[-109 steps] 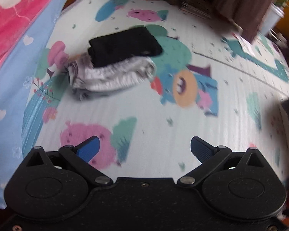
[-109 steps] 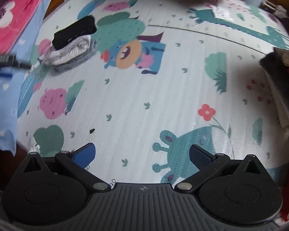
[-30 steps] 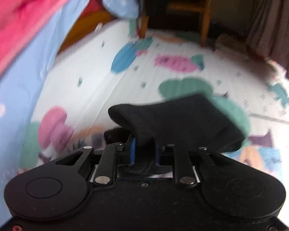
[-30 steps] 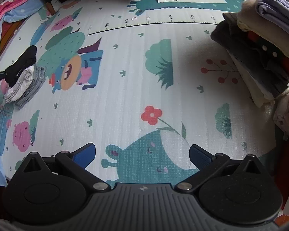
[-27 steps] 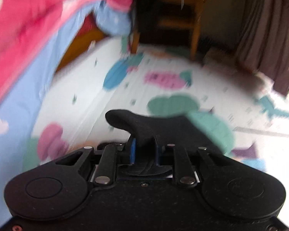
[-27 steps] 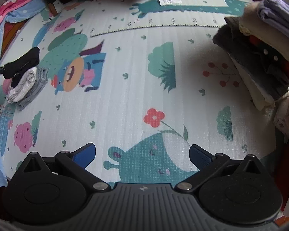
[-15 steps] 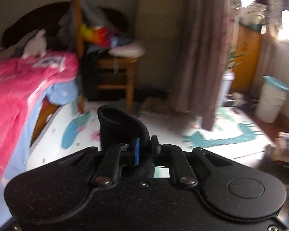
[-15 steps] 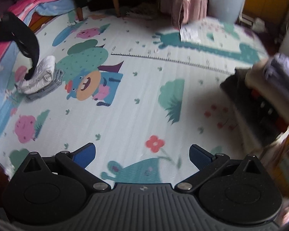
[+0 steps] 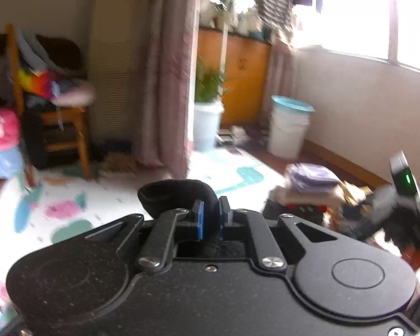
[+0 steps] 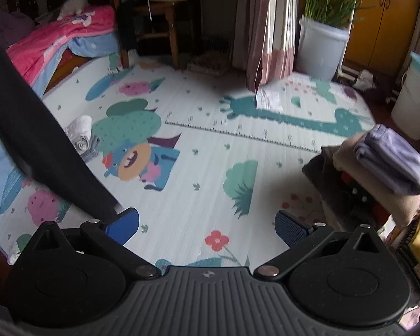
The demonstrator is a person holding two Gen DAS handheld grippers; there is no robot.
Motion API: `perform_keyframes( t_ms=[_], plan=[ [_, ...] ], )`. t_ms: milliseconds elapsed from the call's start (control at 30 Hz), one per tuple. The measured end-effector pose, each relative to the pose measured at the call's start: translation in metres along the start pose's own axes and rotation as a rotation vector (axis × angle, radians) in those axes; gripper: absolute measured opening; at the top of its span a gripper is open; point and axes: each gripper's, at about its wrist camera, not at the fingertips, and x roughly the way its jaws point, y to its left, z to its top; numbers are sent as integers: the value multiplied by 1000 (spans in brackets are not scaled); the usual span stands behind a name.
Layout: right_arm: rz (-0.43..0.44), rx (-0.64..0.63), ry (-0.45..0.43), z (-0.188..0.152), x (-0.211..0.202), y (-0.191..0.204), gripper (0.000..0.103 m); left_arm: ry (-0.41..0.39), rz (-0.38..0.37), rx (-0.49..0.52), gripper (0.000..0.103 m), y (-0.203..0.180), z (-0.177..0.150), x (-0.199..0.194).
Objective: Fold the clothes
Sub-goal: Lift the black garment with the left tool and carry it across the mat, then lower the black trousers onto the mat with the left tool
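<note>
My left gripper (image 9: pixel 210 218) is shut on a black garment (image 9: pixel 176 196), held high above the play mat with the cloth bulging over the fingers. In the right wrist view the same black garment (image 10: pixel 39 151) hangs unrolled as a long dark strip at the left, reaching down to my left fingertip (image 10: pixel 123 224). My right gripper (image 10: pixel 207 225) is open and empty above the mat. Folded grey and white clothes (image 10: pixel 82 137) lie on the mat at the left.
A stack of clothes (image 10: pixel 378 165) with a purple piece on top sits at the mat's right edge; it also shows in the left wrist view (image 9: pixel 308 187). A bed with pink bedding (image 10: pixel 58 36), a wooden chair (image 10: pixel 154 14), a curtain (image 10: pixel 268 28), a plant pot (image 10: pixel 322 47) and a bucket (image 10: pixel 414 98) ring the cartoon play mat (image 10: pixel 210 154).
My left gripper has lifted the black garment off the folded pile and swung right, tilting up to face the room. The garment now hangs unrolled. The right gripper has tilted up, still open.
</note>
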Motion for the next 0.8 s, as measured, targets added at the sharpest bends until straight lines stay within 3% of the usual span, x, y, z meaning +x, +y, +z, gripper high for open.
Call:
perform_keyframes(
  t_ms=[133, 267, 433, 533, 600, 767, 800],
  plan=[
    [-39, -57, -17, -4, -5, 7, 103, 184, 51, 124, 8, -26, -43, 56],
    [-72, -67, 21, -10, 7, 1, 103, 385, 94, 236, 8, -45, -106, 118],
    [-93, -72, 68, -20, 22, -10, 103, 532, 144, 316, 8, -50, -169, 151],
    [-95, -91, 92, -26, 31, -12, 103, 524, 207, 286, 13, -41, -179, 151],
    [-99, -109, 112, -30, 38, -11, 103, 535, 248, 296, 27, -32, -179, 151],
    [-116, -170, 178, -41, 68, -7, 103, 560, 272, 237, 32, -15, -175, 153],
    [-119, -193, 191, -44, 77, -5, 103, 571, 264, 239, 37, -14, -176, 154]
  ],
)
